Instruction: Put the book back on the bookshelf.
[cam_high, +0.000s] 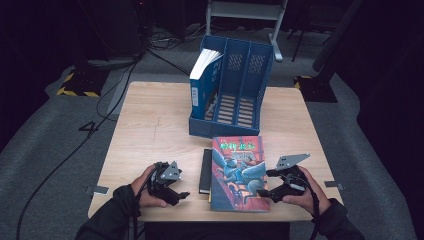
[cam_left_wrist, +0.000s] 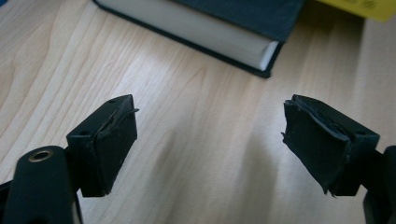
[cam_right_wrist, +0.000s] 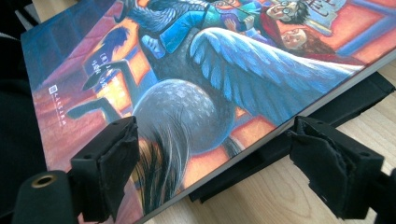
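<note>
Illustrated book (cam_high: 238, 172): colourful cover, winged creature and riders, red and blue; lies flat just in front of the blue file rack (cam_high: 235, 95), atop a dark book (cam_high: 205, 171). Right gripper (cam_high: 265, 183): jaws wide apart, straddling the illustrated book's edge, not clamped. Left gripper (cam_high: 179, 187): jaws wide, empty, beside the dark book.

The colourful book (cam_high: 237, 172) lies flat, cover up, its painted front showing a winged creature and riders; its near right corner sits between the spread jaws of the right claw (cam_high: 265, 184). Beneath it lies a dark book (cam_high: 205, 171), page edges showing, just ahead of the left claw (cam_high: 179, 187).
</note>
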